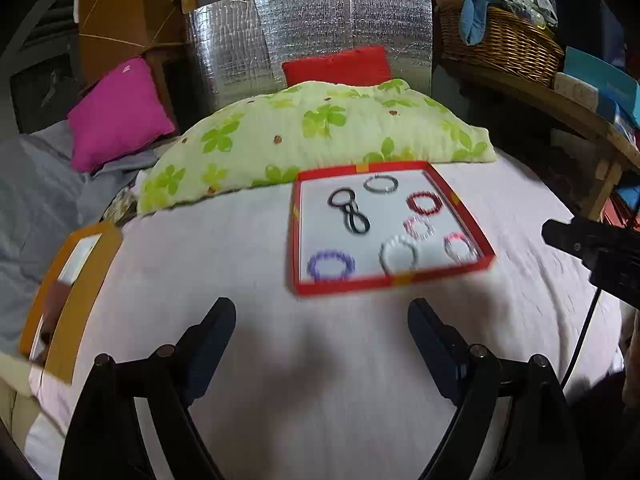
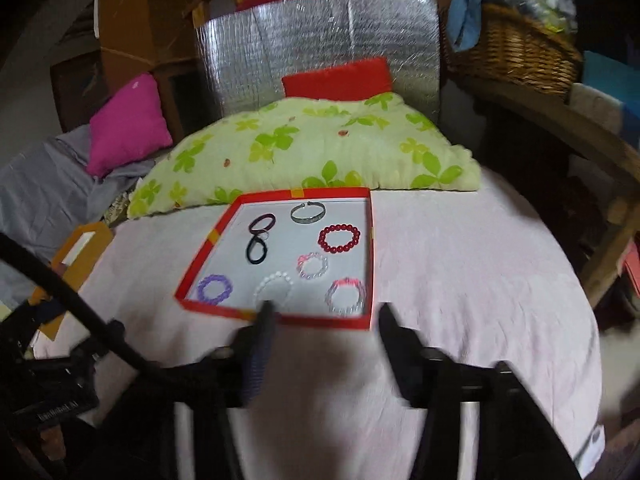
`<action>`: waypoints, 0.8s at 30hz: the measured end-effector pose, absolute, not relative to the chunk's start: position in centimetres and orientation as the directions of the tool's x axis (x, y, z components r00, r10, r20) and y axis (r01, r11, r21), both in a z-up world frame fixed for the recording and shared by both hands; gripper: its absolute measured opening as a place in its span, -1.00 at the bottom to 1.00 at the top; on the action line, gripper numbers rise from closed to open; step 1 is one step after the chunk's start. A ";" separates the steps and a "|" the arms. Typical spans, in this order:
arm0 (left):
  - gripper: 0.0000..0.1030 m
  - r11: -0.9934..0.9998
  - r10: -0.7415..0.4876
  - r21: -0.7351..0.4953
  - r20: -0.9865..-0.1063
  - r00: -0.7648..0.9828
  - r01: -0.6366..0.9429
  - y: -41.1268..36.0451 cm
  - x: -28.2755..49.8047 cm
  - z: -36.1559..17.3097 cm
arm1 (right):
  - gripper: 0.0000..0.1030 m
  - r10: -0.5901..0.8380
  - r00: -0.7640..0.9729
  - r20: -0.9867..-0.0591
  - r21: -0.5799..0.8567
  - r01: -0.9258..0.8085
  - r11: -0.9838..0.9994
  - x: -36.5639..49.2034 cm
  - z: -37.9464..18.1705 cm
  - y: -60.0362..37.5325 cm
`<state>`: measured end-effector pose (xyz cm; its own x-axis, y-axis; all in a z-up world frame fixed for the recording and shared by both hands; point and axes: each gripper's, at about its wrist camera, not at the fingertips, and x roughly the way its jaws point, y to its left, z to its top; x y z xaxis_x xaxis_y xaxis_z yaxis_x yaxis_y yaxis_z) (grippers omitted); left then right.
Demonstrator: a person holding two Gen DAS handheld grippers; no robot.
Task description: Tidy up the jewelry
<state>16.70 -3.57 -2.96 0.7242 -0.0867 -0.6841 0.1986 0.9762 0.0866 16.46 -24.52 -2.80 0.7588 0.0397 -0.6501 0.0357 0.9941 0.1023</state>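
Observation:
A red-rimmed tray (image 1: 304, 236) (image 2: 370, 248) with a white floor lies on the pale pink bed cover. In it lie several bracelets: a silver bangle (image 1: 380, 184) (image 2: 307, 212), a dark red beaded one (image 1: 425, 203) (image 2: 339, 239), a purple one (image 1: 331, 265) (image 2: 214, 289), a white one (image 1: 399, 255) (image 2: 273, 289), two pinkish ones (image 1: 419, 227) (image 1: 460, 247), and black hair ties (image 1: 349, 210) (image 2: 258, 239). My left gripper (image 1: 322, 316) is open and empty, short of the tray's near edge. My right gripper (image 2: 326, 316) is open and empty at the tray's near rim.
A green floral pillow (image 1: 320, 136) (image 2: 304, 148) lies just behind the tray. An orange frame-like lid (image 1: 68, 288) (image 2: 80, 248) lies at the left. A magenta cushion (image 1: 116, 114), a red cushion (image 1: 336, 65) and a wicker basket (image 1: 500, 44) stand behind. The right gripper's body (image 1: 600, 252) shows at the right edge.

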 end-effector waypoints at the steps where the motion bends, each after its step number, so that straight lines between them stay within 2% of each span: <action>1: 0.71 0.979 -0.066 0.096 -0.682 0.728 0.179 -3.4 15.6 -2.8 | 0.21 0.035 0.770 -0.637 0.099 0.038 0.994 15.0 -2.4 -24.1; 8: 0.71 0.970 0.053 0.215 -0.634 0.771 0.110 -3.0 9.1 -1.3 | 0.21 -0.015 0.787 -0.616 0.071 0.075 0.995 7.6 -0.2 -22.2; 13: 0.71 0.977 0.033 0.186 -0.617 0.786 0.105 -1.7 6.1 0.5 | 0.21 -0.011 0.782 -0.623 0.078 0.076 0.994 4.4 0.2 -21.5; 24: 0.71 0.993 -0.028 0.080 -0.571 0.821 0.089 0.3 2.3 5.0 | 0.25 -0.037 0.825 -0.564 0.040 0.072 0.997 0.1 3.9 -19.6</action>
